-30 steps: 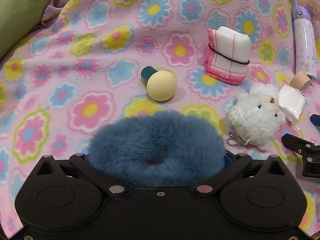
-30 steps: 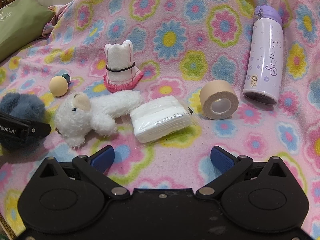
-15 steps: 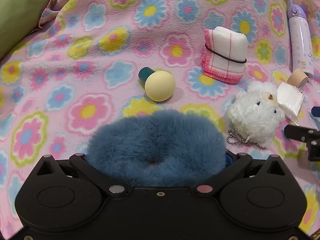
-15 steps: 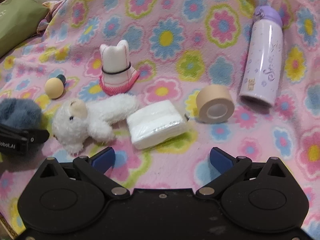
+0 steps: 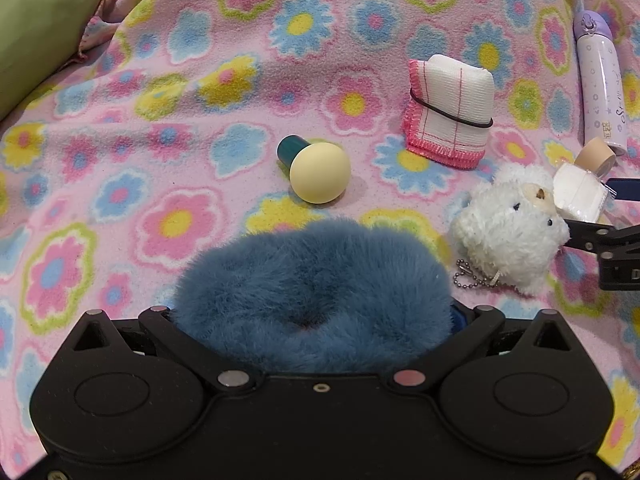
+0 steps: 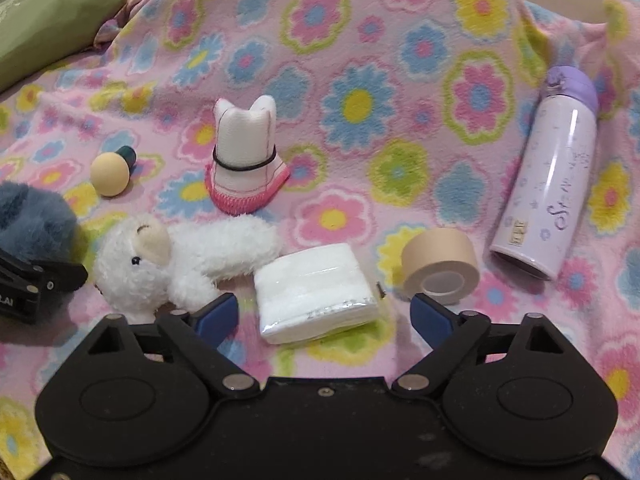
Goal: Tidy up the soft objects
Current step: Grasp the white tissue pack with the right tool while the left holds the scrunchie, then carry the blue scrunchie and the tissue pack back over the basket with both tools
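Note:
A blue furry scrunchie fills the space between the fingers of my left gripper, which is shut on it; fur hides the pads. In the right wrist view the same scrunchie sits at the far left. My right gripper has its jaws closing around a white tissue pack in clear wrap, and the blue pads stand apart from its sides. A white plush lamb lies just left of the pack, close to the left pad.
All of it rests on a pink flowered blanket. A folded white cloth with a pink hem and black band, a cream ball-topped item, a beige tape roll and a lilac bottle lie around. A green cushion is at the far left.
My right gripper has come closer to the tissue pack and its jaws have narrowed, so the pack now lies between the pads. The left gripper with the scrunchie has stayed put.

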The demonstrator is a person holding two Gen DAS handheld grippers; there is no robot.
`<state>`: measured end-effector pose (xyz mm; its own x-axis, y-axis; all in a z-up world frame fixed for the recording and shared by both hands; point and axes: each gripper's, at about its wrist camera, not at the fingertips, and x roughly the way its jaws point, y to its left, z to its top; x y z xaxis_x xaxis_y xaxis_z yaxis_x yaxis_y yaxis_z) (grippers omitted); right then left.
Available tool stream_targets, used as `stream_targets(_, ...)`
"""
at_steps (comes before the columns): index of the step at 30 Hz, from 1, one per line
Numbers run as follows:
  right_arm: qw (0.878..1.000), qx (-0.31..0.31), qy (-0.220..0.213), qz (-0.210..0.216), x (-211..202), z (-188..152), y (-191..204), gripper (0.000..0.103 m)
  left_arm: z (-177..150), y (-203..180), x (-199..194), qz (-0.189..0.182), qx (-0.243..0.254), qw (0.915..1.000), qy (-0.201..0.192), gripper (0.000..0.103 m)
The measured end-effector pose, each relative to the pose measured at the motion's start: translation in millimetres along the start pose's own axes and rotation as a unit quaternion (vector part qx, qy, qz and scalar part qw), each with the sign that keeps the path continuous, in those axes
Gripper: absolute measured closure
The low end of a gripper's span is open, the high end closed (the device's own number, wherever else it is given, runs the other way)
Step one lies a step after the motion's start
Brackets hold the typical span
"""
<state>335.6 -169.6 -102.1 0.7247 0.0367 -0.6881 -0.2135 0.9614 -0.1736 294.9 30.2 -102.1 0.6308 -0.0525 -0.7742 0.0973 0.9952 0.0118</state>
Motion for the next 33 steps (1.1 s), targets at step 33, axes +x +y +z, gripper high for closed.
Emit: stream_targets(33,0.994,0.106,0.003,-0.016,-51.2,-14.9,-17.5,0.038,0.0,3.7,-34.7,-0.042,-0.023,0.9988,-0.004,0.042)
